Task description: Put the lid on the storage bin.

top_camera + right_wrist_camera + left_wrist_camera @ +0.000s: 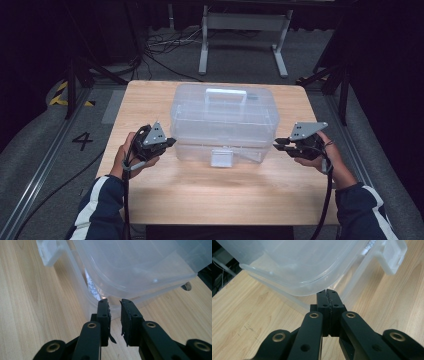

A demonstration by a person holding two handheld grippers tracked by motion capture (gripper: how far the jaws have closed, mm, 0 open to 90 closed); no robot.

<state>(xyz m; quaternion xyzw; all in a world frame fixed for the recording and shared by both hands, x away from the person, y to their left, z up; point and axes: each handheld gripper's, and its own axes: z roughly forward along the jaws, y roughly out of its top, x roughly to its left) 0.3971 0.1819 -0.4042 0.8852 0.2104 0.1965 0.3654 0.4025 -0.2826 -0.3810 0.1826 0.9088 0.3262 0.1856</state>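
Observation:
A clear plastic storage box (222, 120) with a lid and a top handle (226, 95) stands on the wooden table (210, 200), its front latch (221, 157) facing the person. My left gripper (172, 142) is at the box's front left corner, tips just short of the lid rim. In the left gripper view its jaws (327, 292) are pressed together with nothing between them, under the box's corner (294, 262). My right gripper (276, 145) is at the front right corner. Its jaws (114, 301) stand a little apart with nothing between them, close to the box wall (140, 262).
The table's front half is bare wood. Behind the table, a white metal frame (242, 35) stands on the grey floor among loose cables (165, 47). A floor rail and a painted number 4 (82, 141) lie to the left.

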